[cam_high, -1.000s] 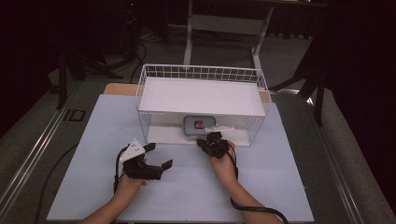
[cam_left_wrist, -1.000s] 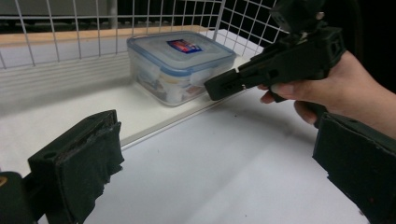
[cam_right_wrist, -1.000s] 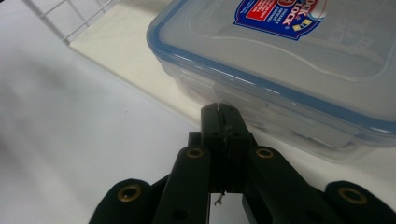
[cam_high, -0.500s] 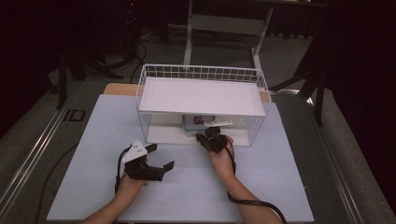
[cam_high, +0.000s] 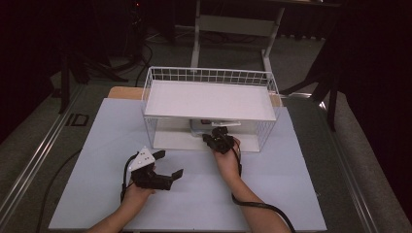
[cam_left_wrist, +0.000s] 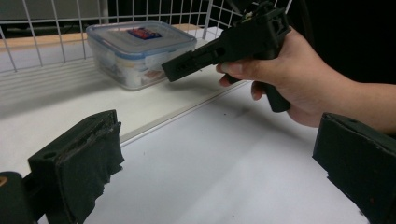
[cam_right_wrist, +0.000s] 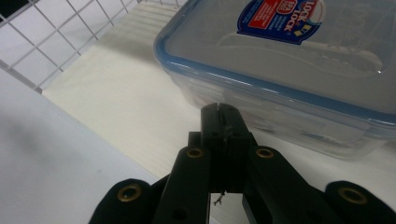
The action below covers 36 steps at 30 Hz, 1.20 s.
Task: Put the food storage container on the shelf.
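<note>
A clear plastic box (cam_right_wrist: 289, 60) with a blue-rimmed lid and a red and blue label sits on the lower floor of a white wire rack (cam_high: 209, 73). It also shows in the left gripper view (cam_left_wrist: 140, 51) and dimly under the rack's shelf (cam_high: 206, 124). My right gripper (cam_right_wrist: 219, 109) is shut with nothing between its jaws. Its tip points at the box's near side wall, a small gap away (cam_left_wrist: 173, 72) (cam_high: 214, 136). Further left on the mat, my left gripper (cam_high: 168, 163) rests wide open and empty (cam_left_wrist: 219, 126).
The rack has a solid white upper shelf (cam_high: 209, 99) over the box and wire mesh walls (cam_right_wrist: 56, 42). A pale mat (cam_high: 291, 184) covers the table. Cables trail from both grippers toward the near edge. Dark stands and a desk frame are behind the table.
My right gripper has edged forward under the rack's front edge, closer to the box. The left gripper has stayed where it was.
</note>
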Available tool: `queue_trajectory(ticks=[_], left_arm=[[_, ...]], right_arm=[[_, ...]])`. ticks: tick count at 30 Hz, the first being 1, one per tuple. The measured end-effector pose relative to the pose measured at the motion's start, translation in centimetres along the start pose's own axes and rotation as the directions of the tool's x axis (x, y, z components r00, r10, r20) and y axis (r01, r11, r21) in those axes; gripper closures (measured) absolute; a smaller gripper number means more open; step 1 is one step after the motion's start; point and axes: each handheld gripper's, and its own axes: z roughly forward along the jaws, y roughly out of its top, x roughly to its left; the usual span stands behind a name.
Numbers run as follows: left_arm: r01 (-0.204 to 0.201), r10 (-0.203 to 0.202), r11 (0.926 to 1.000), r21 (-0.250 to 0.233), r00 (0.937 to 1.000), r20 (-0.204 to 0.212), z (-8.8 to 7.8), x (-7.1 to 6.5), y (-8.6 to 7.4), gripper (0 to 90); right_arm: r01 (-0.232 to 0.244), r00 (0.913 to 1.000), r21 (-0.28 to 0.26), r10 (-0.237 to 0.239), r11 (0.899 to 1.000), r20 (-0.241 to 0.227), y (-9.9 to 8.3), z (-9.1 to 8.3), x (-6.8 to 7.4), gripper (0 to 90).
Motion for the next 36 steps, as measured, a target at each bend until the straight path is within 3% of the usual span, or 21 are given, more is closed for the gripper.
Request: queue_trajectory(ticks=[4,10,13,14,15,16,21,26,28,30,31,32,33,34,35,36], left_arm=[[-0.003,0.003,1.0,0.003,1.0,-0.002,0.0,0.0,0.0,2.1],[-0.016,0.016,0.9999,0.005,0.9999,-0.004,0.1,-0.1,0.0,2.1],[-0.027,0.027,0.9996,0.009,0.9996,-0.008,0.1,-0.1,0.1,2.0],[-0.031,0.031,0.9994,0.014,0.9995,-0.01,0.2,-0.1,0.0,2.1],[-0.034,0.034,0.9994,0.013,0.9994,-0.012,0.2,-0.1,0.0,2.1],[-0.034,0.034,0.9993,0.014,0.9993,-0.014,0.2,-0.2,0.0,2.1],[-0.041,0.041,0.999,0.015,0.999,-0.019,0.3,-0.3,0.0,2.1],[-0.047,0.048,0.9988,0.015,0.9986,-0.021,0.3,-0.3,0.0,2.1],[-0.054,0.054,0.9985,0.013,0.9982,-0.026,0.3,-0.4,0.1,2.1],[-0.065,0.065,0.9979,0.005,0.9974,-0.031,0.3,-0.4,0.2,2.1],[-0.065,0.065,0.9979,0.005,0.9974,-0.031,0.3,-0.4,0.2,2.0],[-0.083,0.083,0.9966,0.003,0.9957,-0.041,0.3,-0.4,0.3,2.0],[-0.083,0.083,0.9966,0.003,0.9957,-0.041,0.3,-0.4,0.3,2.0],[-0.087,0.087,0.9962,0.006,0.9955,-0.038,0.3,-0.4,0.4,2.0],[-0.083,0.083,0.9965,0.003,0.9962,-0.027,0.4,-0.4,0.4,2.0],[-0.083,0.083,0.9966,0.001,0.9963,-0.021,0.3,-0.5,0.5,2.0]], right_arm=[[0.032,0.9994,-0.011,-0.032,0.999,0.016,0.3,0.3,0.1,90.0],[-0.004,0.9999,0.0,0.004,1.0,0.01,0.4,0.1,0.1,90.0],[0.04,0.9992,-0.019,-0.04,0.999,0.002,0.2,-0.4,0.2,90.0],[0.045,0.999,-0.019,-0.045,0.999,-0.001,0.1,-0.6,0.3,89.8],[0.017,0.9998,-0.005,-0.017,1.0,-0.008,-0.1,-1.0,0.6,89.4],[0.045,0.999,-0.027,-0.045,0.999,-0.006,-0.2,-1.2,0.4,88.9],[0.067,0.9973,-0.056,-0.068,0.996,-0.027,-0.9,-2.7,0.5,83.2],[0.083,0.9957,-0.046,-0.085,0.995,-0.038,-1.7,-3.9,0.9,78.3],[0.094,0.994,-0.049,-0.096,0.994,-0.052,-2.1,-4.6,0.9,73.6],[0.086,0.9932,-0.07,-0.091,0.994,-0.073,-2.4,-5.5,0.8,61.7],[0.086,0.9932,-0.07,-0.091,0.994,-0.073,-2.4,-5.5,0.8,61.7],[0.096,0.9907,-0.1,-0.105,0.99,-0.086,-2.7,-6.2,0.8,51.7],[0.096,0.9907,-0.1,-0.105,0.99,-0.086,-2.7,-6.2,0.8,51.7],[0.1,0.9896,-0.107,-0.11,0.989,-0.092,-2.8,-6.4,0.8,46.5],[0.097,0.9907,-0.124,-0.108,0.988,-0.082,-3.1,-7.1,0.9,32.8],[0.094,0.9891,-0.126,-0.107,0.988,-0.101,-3.2,-7.3,0.9,26.9]])
